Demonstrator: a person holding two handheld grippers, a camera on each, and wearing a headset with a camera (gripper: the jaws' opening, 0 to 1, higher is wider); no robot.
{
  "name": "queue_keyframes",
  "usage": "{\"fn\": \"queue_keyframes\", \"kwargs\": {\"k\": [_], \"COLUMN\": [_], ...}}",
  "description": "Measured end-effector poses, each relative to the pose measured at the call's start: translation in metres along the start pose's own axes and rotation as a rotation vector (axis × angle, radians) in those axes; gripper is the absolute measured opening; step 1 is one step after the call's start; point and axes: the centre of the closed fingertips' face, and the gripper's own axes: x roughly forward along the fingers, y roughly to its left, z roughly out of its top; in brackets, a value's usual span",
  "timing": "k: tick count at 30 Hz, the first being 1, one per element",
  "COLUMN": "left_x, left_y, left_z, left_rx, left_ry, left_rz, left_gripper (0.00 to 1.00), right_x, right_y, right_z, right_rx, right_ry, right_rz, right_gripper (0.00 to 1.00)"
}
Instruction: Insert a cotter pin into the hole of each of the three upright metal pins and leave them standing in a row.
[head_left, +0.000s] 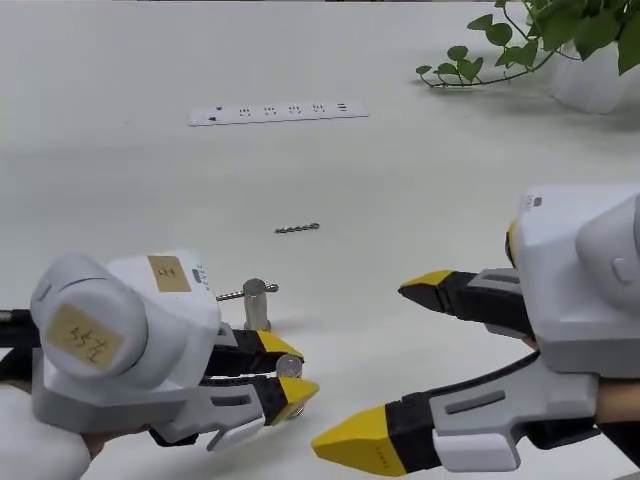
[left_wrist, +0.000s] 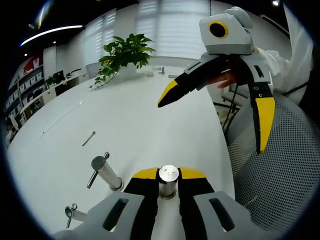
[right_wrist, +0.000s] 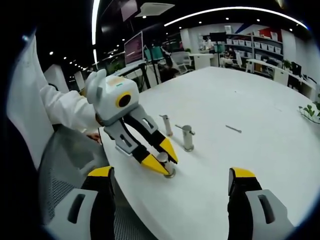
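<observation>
Our left gripper (head_left: 300, 372), nearest, pinches one upright metal pin (left_wrist: 168, 181) between its jaws. Our right gripper (head_left: 365, 368) is spread wide and holds nothing. We count three pins: the second pin (left_wrist: 106, 172) and third pin (left_wrist: 75, 214) stand just beside, each carrying a cotter pin (left_wrist: 93, 179). One loose cotter pin (head_left: 297, 229) lies farther, then one power strip (head_left: 278, 113) and one plant (head_left: 540, 35).

The black fingers (head_left: 470, 405) have yellow tips; the metal pins (head_left: 256, 305) are silver.

White table (head_left: 430, 200): 3 upright metal pins (right_wrist: 187, 137), 1 loose cotter pin (head_left: 297, 229), power strip (head_left: 277, 113), potted plant (head_left: 560, 25)
</observation>
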Motion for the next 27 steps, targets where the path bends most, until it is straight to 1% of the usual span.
{"fn": "queue_keyframes", "kwargs": {"k": [2,3,4,7,8,9,10,13,15,17,18,19,21,22,23,25,27], "left_x": [-0.001,-0.002,-0.003,-0.006,-0.007,-0.008,-0.010,-0.016,-0.021,-0.026,-0.028,-0.030,-0.033,-0.035,-0.036,-0.040,-0.044], "left_y": [0.000,0.001,0.001,0.001,0.001,0.000,-0.001,-0.002,-0.004,0.006,0.006,0.003,0.002,0.002,0.004,0.005,0.005], "left_z": [0.002,0.004,0.006,0.011,0.013,0.015,0.016,0.019,0.021,0.022,0.020,0.017,0.015,0.014,0.011,0.006,0.004], "left_rx": [0.004,-0.028,-0.034,-0.034,-0.030,-0.030,-0.042,-0.038,-0.055,-0.065,-0.051,-0.054,-0.070,-0.067,-0.054,-0.034,-0.043], "left_ry": [-0.011,-0.027,-0.036,-0.054,-0.066,-0.073,-0.077,-0.092,-0.108,-0.128,-0.121,-0.116,-0.120,-0.124,-0.110,-0.089,-0.086], "left_rz": [-0.002,0.000,-0.002,-0.004,-0.001,-0.010,-0.014,-0.008,-0.011,0.066,0.067,0.056,0.058,0.065,0.085,0.096,0.103], "left_gripper": [0.11,0.11,0.11,0.13,0.16,0.22,0.26,0.37,0.45,0.55,0.59,0.60,0.59,0.60,0.61,0.62,0.63], "right_x": [0.000,0.001,0.001,0.000,0.000,0.000,-0.001,-0.001,-0.002,-0.003,-0.003,-0.004,-0.004,-0.005,-0.005,-0.006,-0.007], "right_y": [0.001,0.001,0.001,0.001,0.001,0.001,0.000,-0.001,-0.002,-0.002,-0.003,-0.003,-0.004,-0.004,-0.005,-0.006,-0.007], "right_z": [0.000,0.000,0.001,0.002,0.002,0.002,0.002,0.002,0.002,0.002,0.002,0.002,0.002,0.002,0.002,0.002,0.002], "right_rx": [-0.005,-0.003,-0.001,-0.001,-0.004,-0.006,-0.006,-0.002,-0.002,-0.001,-0.001,-0.001,0.002,0.002,0.003,0.008,0.011], "right_ry": [0.002,0.000,-0.004,-0.006,-0.006,-0.006,-0.007,-0.012,-0.009,-0.010,-0.011,-0.013,-0.016,-0.016,-0.018,-0.019,-0.021], "right_rz": [0.002,0.001,0.000,0.001,0.001,0.001,0.000,-0.003,-0.007,-0.010,-0.011,-0.013,-0.014,-0.015,-0.018,-0.021,-0.023], "right_gripper": [0.93,0.93,0.93,0.93,0.93,0.93,0.93,0.93,0.93,0.93,0.93,0.93,0.93,0.93,0.93,0.93,0.93]}}
